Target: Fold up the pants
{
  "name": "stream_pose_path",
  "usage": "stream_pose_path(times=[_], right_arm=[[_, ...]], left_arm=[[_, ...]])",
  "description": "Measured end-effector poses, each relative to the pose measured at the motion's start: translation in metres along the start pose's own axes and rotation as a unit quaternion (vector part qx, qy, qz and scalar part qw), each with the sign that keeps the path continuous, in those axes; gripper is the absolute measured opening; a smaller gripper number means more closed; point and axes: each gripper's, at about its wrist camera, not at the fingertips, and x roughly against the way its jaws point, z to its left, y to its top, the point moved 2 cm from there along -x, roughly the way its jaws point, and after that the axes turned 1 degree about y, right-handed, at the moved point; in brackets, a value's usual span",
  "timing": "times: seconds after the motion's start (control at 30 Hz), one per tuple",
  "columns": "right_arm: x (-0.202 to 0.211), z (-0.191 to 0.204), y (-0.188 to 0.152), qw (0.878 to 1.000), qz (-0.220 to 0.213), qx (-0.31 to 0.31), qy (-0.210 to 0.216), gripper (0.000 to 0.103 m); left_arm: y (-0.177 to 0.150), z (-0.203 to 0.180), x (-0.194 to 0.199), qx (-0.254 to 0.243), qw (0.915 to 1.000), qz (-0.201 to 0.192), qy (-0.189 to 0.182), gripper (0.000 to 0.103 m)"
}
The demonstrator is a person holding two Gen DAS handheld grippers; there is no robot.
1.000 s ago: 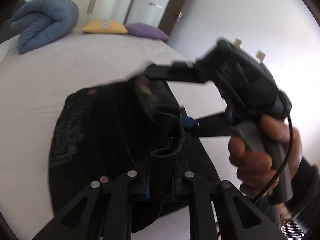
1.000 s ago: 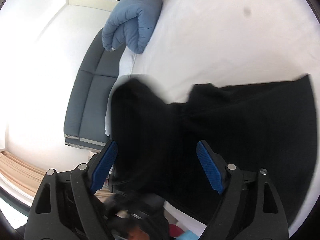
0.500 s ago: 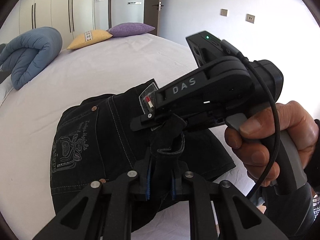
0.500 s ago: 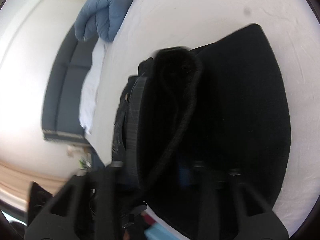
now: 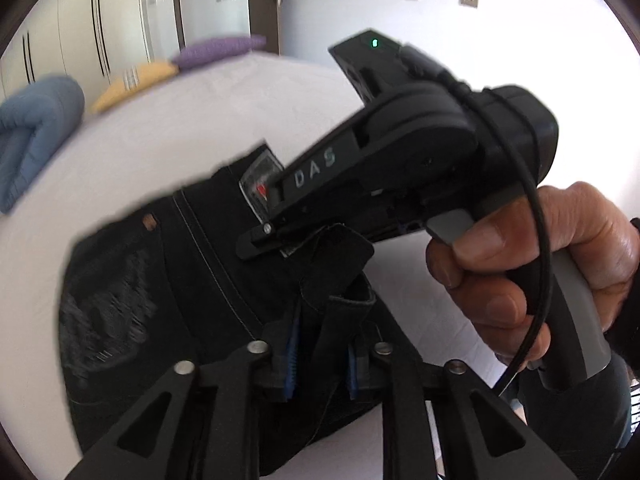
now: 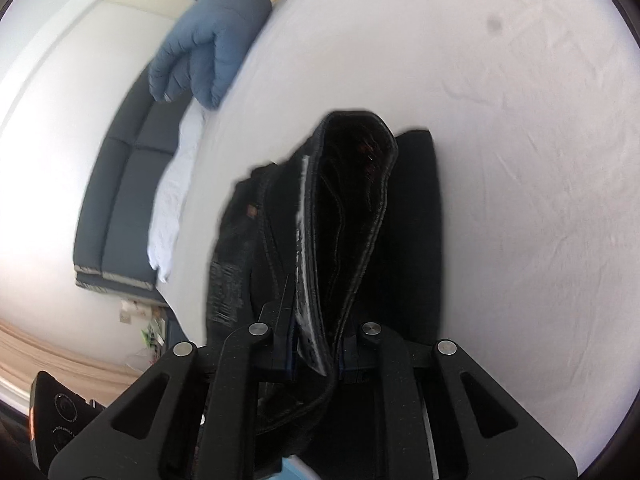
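Observation:
Black jeans (image 5: 160, 280) lie bunched on a white bed (image 5: 200, 120), with an embroidered back pocket at the left. My left gripper (image 5: 320, 352) is shut on a fold of the jeans' fabric near the waistband. My right gripper (image 6: 316, 344) is shut on the waistband of the jeans (image 6: 344, 208), which stands up between its fingers. In the left wrist view the right gripper's body (image 5: 400, 152) reaches in from the right, its fingers over the label on the waistband.
A rolled blue duvet (image 5: 32, 132), a yellow pillow (image 5: 132, 80) and a purple pillow (image 5: 216, 48) lie at the far end of the bed. A dark sofa (image 6: 124, 184) stands beside the bed. White wardrobes line the far wall.
My right gripper was open above the jeans, then came down and shut on the waistband. The left gripper has kept its hold on the fabric.

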Motion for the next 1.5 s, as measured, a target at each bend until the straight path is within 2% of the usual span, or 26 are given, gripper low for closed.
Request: stream_pose_path(times=[0.07,0.13,0.17,0.2,0.3,0.37,0.47,0.53,0.6,0.67,0.7,0.77,0.83,0.97,1.03,1.1,1.2,1.27,1.4,1.5], right_arm=[[-0.007,-0.021,-0.003,1.000,0.014,-0.024,0.006,0.014],[-0.004,-0.029,-0.004,0.999,0.008,-0.044,0.029,0.020],[0.001,-0.031,-0.007,0.998,0.004,-0.048,0.027,0.021],[0.010,-0.034,-0.011,0.999,-0.005,-0.049,0.022,0.027],[0.045,-0.040,-0.018,0.997,-0.052,-0.056,0.006,0.048],[0.075,-0.047,-0.020,0.992,-0.096,-0.077,-0.013,0.051],[0.099,-0.026,-0.026,0.993,-0.110,-0.047,0.012,0.046],[0.099,-0.003,-0.032,0.995,-0.099,-0.011,0.026,0.037],[0.088,0.018,-0.041,0.996,-0.075,0.013,0.036,0.036],[0.067,0.029,-0.052,0.998,-0.048,0.030,0.026,0.036],[0.058,0.030,-0.055,0.999,-0.039,0.027,0.020,0.036],[0.037,0.011,-0.066,1.000,-0.006,0.005,-0.017,0.031],[0.031,0.003,-0.076,0.999,-0.015,0.019,-0.023,0.023],[0.047,-0.001,-0.091,0.999,-0.036,0.024,-0.015,0.023],[0.059,0.001,-0.096,0.998,-0.043,0.020,-0.032,0.024],[0.058,0.019,-0.091,0.997,-0.048,0.020,-0.051,0.024],[0.085,0.048,-0.080,0.995,-0.078,0.051,-0.042,0.024],[0.088,0.066,-0.066,0.993,-0.086,0.067,-0.033,0.024],[0.072,0.079,-0.045,0.993,-0.074,0.076,-0.049,0.024],[0.045,0.070,-0.044,0.993,-0.044,0.068,-0.090,0.024]], left_arm=[[-0.005,0.003,-0.001,0.010,0.9999,0.001,-0.011,0.030],[-0.007,0.006,0.013,0.018,0.9993,-0.010,-0.032,0.046],[-0.008,0.010,0.021,0.025,0.9987,-0.014,-0.043,0.059],[-0.010,0.015,0.033,0.031,0.9979,-0.026,-0.050,0.067],[-0.013,0.032,0.069,0.041,0.9965,-0.055,-0.048,0.073],[-0.013,0.050,0.084,0.053,0.9956,-0.064,-0.043,0.075],[-0.016,0.079,0.090,0.074,0.9949,-0.067,-0.014,0.075],[-0.016,0.097,0.087,0.091,0.9943,-0.056,0.003,0.073],[-0.019,0.110,0.079,0.094,0.9949,-0.033,0.019,0.053],[-0.029,0.118,0.065,0.088,0.9955,-0.005,0.034,0.045],[-0.034,0.122,0.055,0.087,0.9955,0.015,0.033,0.044],[-0.045,0.129,0.033,0.090,0.9941,0.054,0.029,0.039],[-0.056,0.132,0.030,0.098,0.9935,0.051,0.025,0.040],[-0.058,0.136,0.030,0.111,0.9919,0.058,0.022,0.039],[-0.057,0.138,0.027,0.112,0.9918,0.059,0.019,0.039],[-0.057,0.139,0.027,0.111,0.9920,0.057,0.019,0.040],[-0.057,0.140,0.026,0.114,0.9918,0.055,0.019,0.040],[-0.053,0.137,0.024,0.115,0.9917,0.054,0.019,0.040],[-0.052,0.139,0.026,0.116,0.9916,0.055,0.015,0.040],[-0.053,0.140,0.025,0.118,0.9914,0.053,0.014,0.039]])
